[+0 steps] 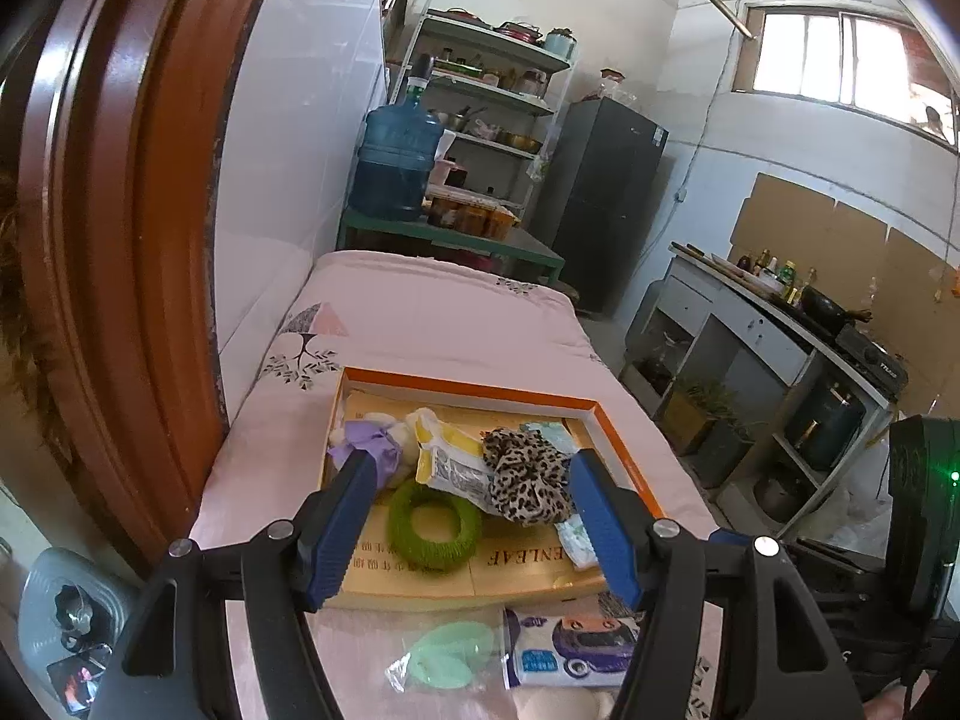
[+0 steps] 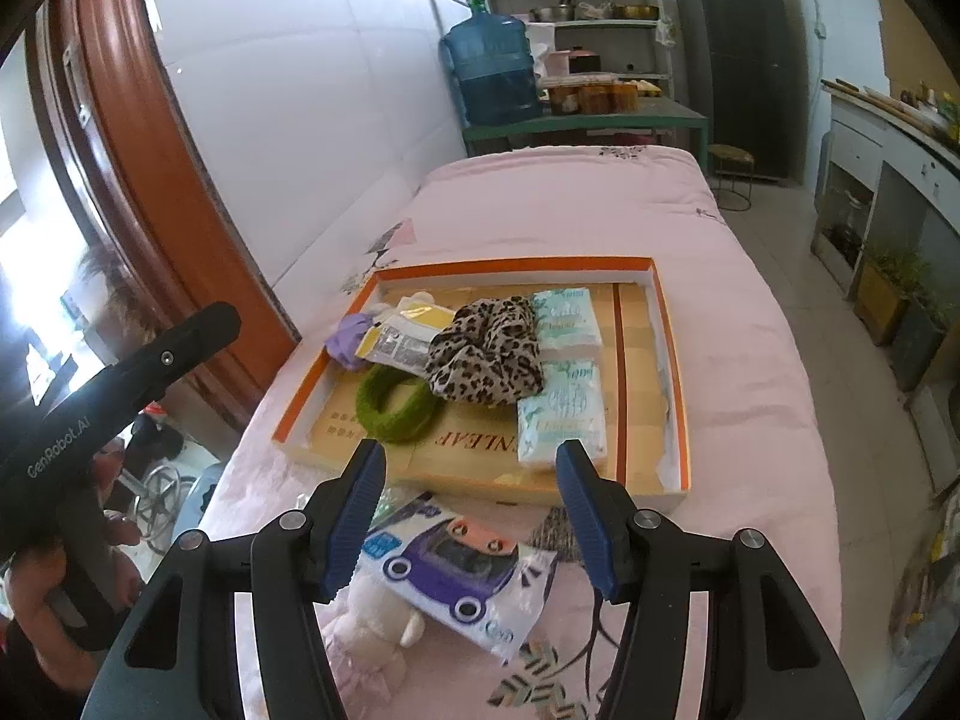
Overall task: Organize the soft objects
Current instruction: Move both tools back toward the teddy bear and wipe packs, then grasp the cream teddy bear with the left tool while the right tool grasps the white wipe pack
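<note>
An orange-rimmed box (image 1: pixel 624 456) (image 2: pixel 672 372) lies on the pink bed. In it are a green yarn ring (image 1: pixel 433 525) (image 2: pixel 396 402), a leopard-print scrunchie (image 1: pixel 528 474) (image 2: pixel 486 354), a yellow packet (image 1: pixel 450 456) (image 2: pixel 408 330), a purple cloth (image 1: pixel 366 441) (image 2: pixel 348 336) and two tissue packs (image 2: pixel 564 372). On the bed in front of the box lie a car-print tissue pack (image 1: pixel 570 648) (image 2: pixel 462 570), a green item in a clear bag (image 1: pixel 444 654) and a cream plush toy (image 2: pixel 372 612). My left gripper (image 1: pixel 471 480) is open above the box. My right gripper (image 2: pixel 471 480) is open above the car-print pack.
A brown door frame (image 1: pixel 120 240) stands left of the bed. Beyond the bed are a green table with a blue water jug (image 1: pixel 393 162), shelves and a dark fridge (image 1: pixel 606 204). A kitchen counter (image 1: pixel 780 324) runs along the right.
</note>
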{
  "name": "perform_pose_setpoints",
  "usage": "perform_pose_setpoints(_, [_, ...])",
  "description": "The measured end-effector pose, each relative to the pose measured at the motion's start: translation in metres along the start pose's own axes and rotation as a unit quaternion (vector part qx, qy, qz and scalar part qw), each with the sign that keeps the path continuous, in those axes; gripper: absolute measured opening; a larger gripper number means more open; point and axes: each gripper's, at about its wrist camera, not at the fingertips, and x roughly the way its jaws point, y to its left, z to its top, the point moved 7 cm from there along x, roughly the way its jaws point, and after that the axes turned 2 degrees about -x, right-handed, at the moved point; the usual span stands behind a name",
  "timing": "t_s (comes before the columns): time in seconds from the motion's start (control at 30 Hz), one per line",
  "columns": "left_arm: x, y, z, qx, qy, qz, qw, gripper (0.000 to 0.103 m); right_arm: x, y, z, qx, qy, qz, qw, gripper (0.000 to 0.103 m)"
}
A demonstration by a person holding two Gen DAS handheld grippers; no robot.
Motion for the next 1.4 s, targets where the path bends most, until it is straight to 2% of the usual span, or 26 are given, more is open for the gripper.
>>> perform_pose_setpoints(0.7, [-0.052,-0.016,-0.045,0.022,0.008,-0.022,0.9995,0.066,-0.038,0.013,-0.047,0.004,0.005,-0.001,1.0,0.061])
perform_pose_setpoints(0.97, [-0.052,-0.025,-0.07,0.036,0.031,-0.057,0.9973,0.066,-0.045,0.007,-0.06,0.013,0.008,-0.009,1.0,0.061])
perform_pose_setpoints(1.2, [-0.049,-0.032,-0.096,0.047,0.053,-0.068,0.9952,0.066,-0.046,0.003,-0.07,0.019,0.014,-0.009,1.0,0.061])
perform_pose_setpoints(1.4, [-0.037,-0.04,-0.118,0.066,0.088,-0.082,0.9905,0.066,-0.045,0.001,-0.074,0.023,0.017,-0.01,1.0,0.061])
